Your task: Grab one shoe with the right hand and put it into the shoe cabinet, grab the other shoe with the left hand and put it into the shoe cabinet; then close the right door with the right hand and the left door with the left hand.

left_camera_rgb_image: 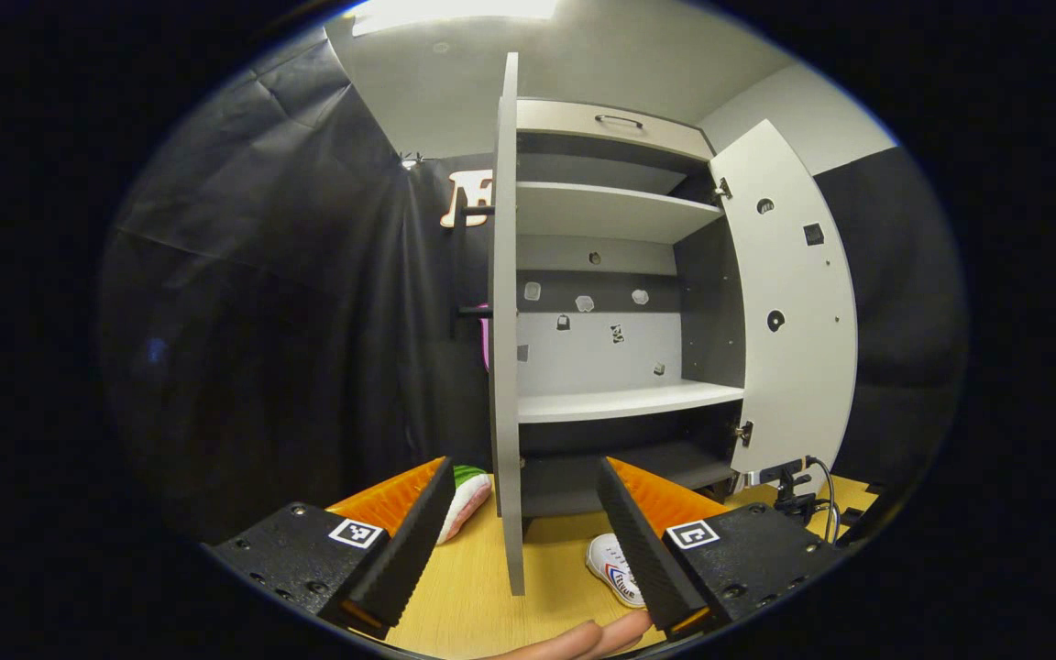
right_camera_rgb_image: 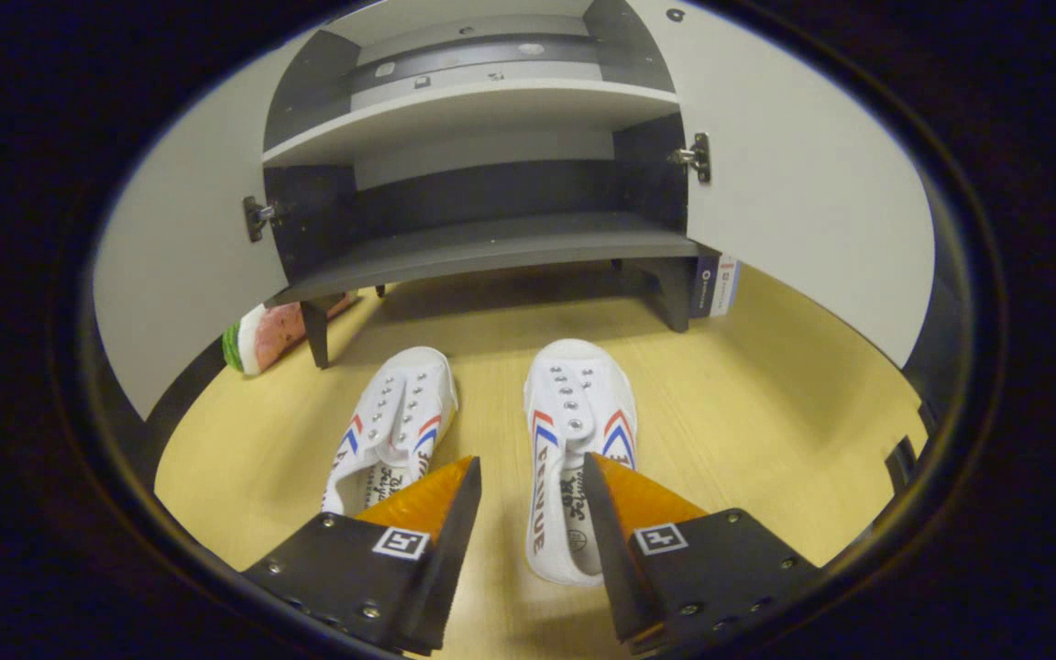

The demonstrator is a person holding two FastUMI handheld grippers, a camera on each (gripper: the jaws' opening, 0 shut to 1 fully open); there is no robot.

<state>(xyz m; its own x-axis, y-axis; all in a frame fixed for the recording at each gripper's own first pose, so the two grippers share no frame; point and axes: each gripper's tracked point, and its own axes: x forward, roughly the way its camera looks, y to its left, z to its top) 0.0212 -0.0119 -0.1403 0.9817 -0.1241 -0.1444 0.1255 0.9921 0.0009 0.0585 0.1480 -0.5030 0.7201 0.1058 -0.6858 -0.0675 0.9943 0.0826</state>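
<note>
Two white shoes with red and blue side stripes lie on the pale yellow wood-grain floor (right_camera_rgb_image: 766, 385): the left shoe (right_camera_rgb_image: 397, 417) at seven o'clock in the right gripper view, the right shoe (right_camera_rgb_image: 574, 431) at six. The shoe cabinet (right_camera_rgb_image: 482, 247) has dark grey walls and bottom shelf, with light grey doors and upper shelves. At nine o'clock lies a watermelon-slice cushion (right_camera_rgb_image: 262, 335), pinkish red with a green and white rind.

We see a bright ceiling light (left_camera_rgb_image: 455, 14) glaring overhead; the cabinet (right_camera_rgb_image: 491, 247) shadows the floor (right_camera_rgb_image: 766, 385). Edges bow; focus sharp.
</note>
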